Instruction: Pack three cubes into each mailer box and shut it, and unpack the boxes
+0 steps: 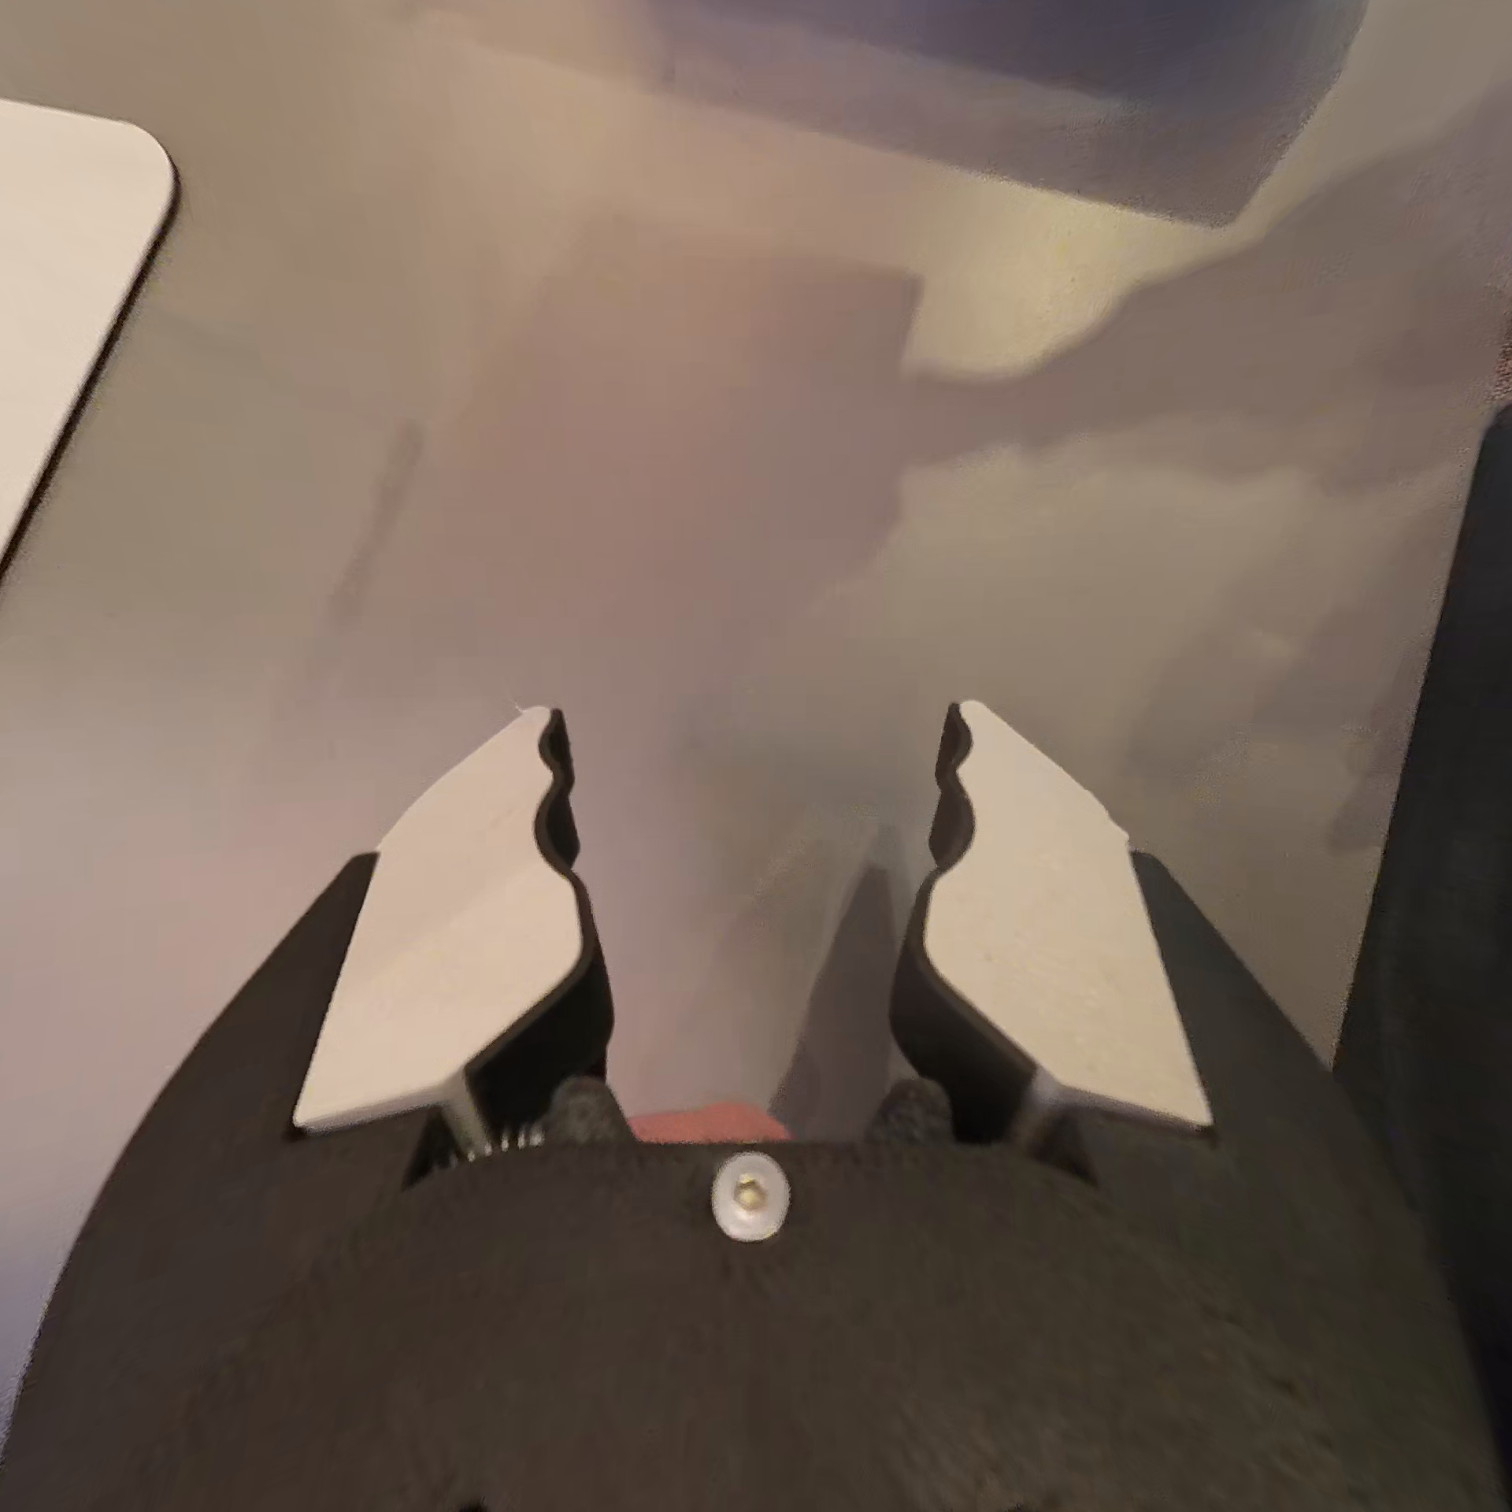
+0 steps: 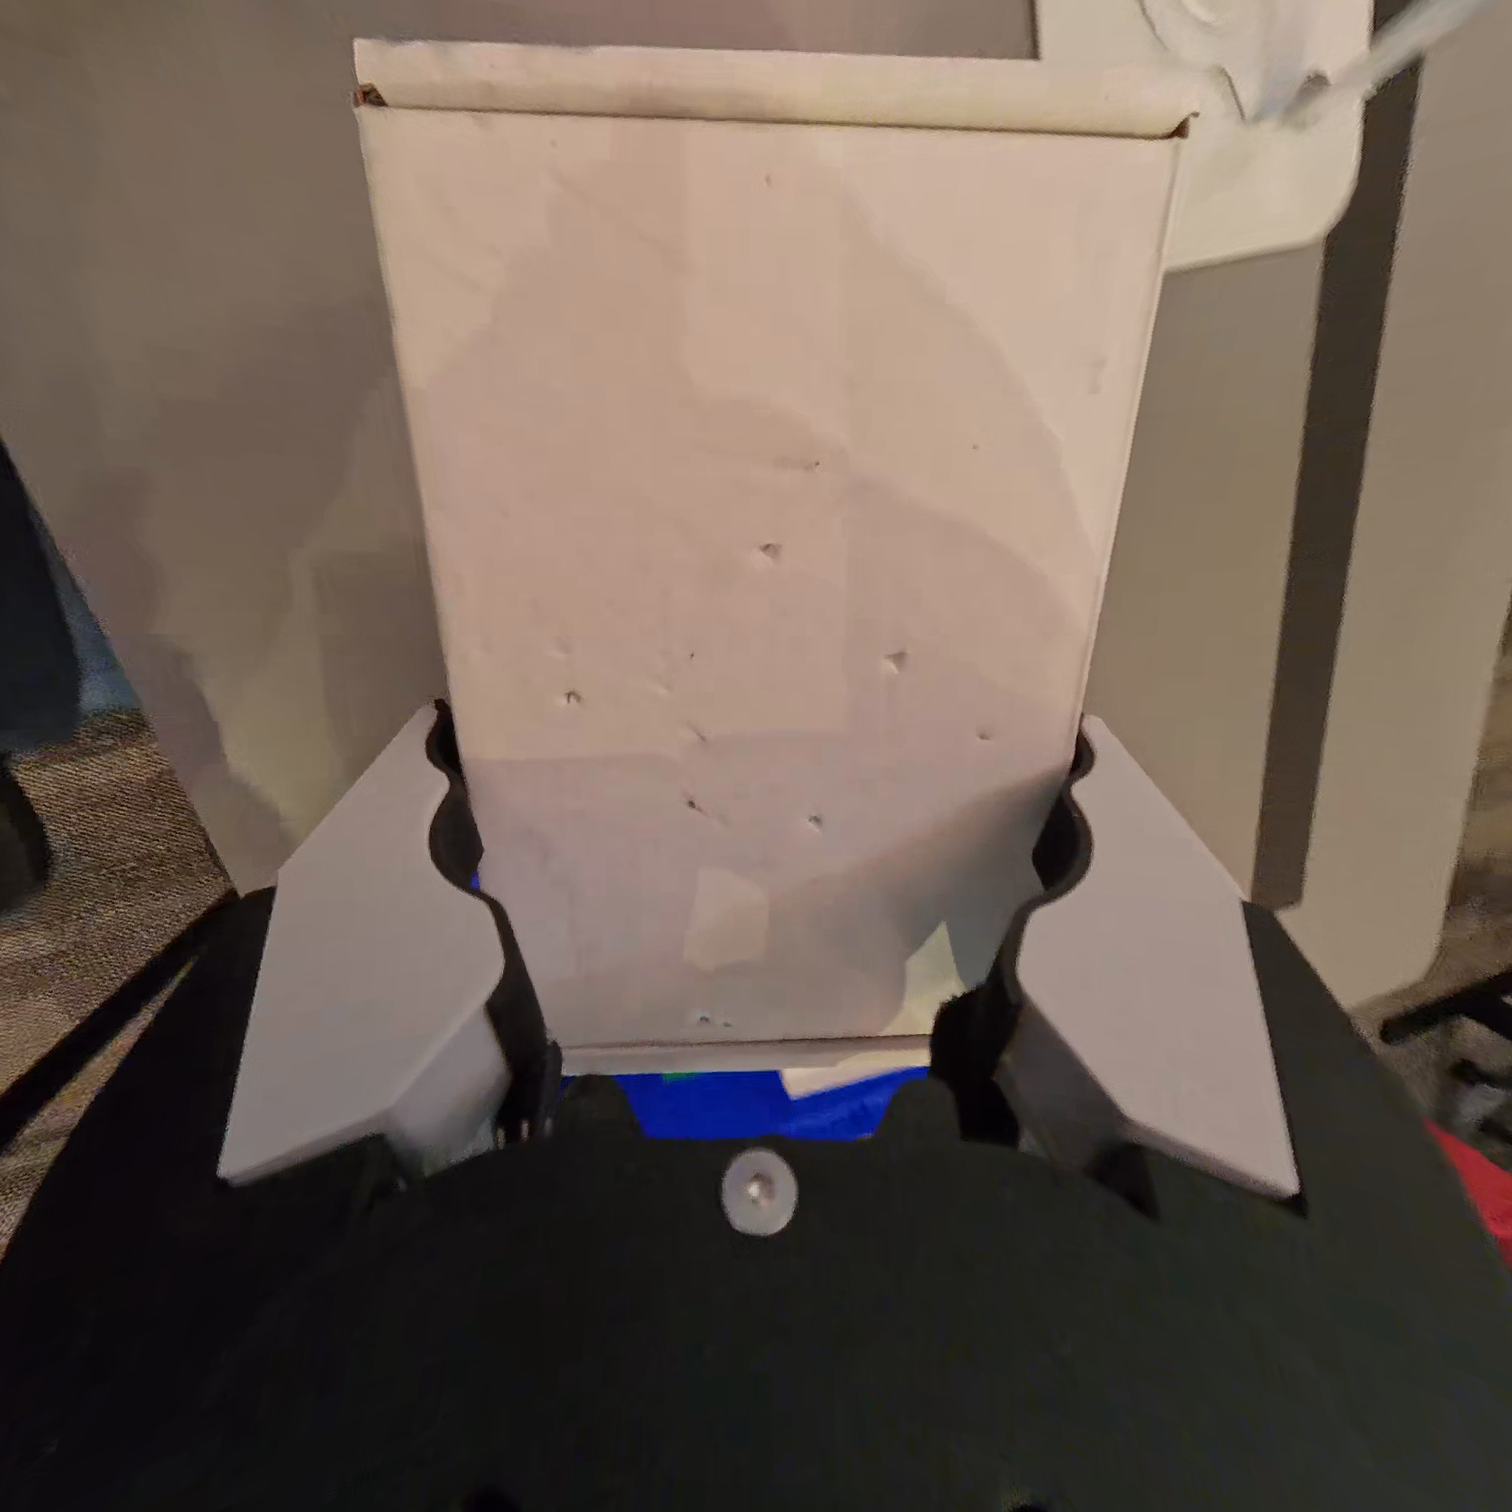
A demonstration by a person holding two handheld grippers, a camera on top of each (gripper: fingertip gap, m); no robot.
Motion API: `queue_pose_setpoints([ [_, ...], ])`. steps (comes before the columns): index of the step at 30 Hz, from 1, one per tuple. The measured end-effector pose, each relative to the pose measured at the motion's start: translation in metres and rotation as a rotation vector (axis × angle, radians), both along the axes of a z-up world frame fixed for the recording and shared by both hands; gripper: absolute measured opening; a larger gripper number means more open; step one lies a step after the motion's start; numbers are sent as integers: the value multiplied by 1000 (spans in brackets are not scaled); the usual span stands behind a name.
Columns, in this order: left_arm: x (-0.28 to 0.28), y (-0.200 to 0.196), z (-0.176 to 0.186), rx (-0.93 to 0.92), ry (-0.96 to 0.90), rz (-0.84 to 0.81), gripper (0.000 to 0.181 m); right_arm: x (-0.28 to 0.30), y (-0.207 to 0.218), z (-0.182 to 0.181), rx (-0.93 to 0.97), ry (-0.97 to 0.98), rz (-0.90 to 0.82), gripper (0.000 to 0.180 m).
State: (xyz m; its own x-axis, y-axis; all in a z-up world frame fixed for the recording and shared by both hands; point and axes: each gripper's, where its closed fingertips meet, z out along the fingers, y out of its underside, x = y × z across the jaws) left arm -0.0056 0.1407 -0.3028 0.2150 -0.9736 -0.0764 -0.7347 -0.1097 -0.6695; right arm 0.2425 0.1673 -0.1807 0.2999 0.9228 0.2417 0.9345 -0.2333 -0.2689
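Observation:
In the right wrist view a white cardboard mailer box [image 2: 736, 409] with a dented lid stands between my right gripper's [image 2: 761, 724] fingers. Both pads press its long sides, so the gripper is shut on the box. A blue thing [image 2: 736, 1100] shows just under the box's near edge; I cannot tell what it is. In the left wrist view my left gripper [image 1: 753, 716] is open and empty over a blurred pale table surface [image 1: 245, 736]. A small reddish piece [image 1: 708, 1121] shows low between its fingers.
A white board with a rounded corner [image 1: 65, 286] lies at the upper left of the left wrist view, and a dark object [image 1: 1456, 736] runs along the right edge. In the right wrist view, grey carpet [image 2: 98, 818] shows at the left and pale furniture [image 2: 1391, 491] at the right.

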Motion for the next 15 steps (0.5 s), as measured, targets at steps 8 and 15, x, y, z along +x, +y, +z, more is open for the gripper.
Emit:
queue_pose_setpoints([
  [8,-2,4,-11,3,38,3,84,98,15,21,-7,-122,-71,138],
  [15,-1,8,-16,-4,42,13,82,152,12,1,-108,-186,-111,138],
])
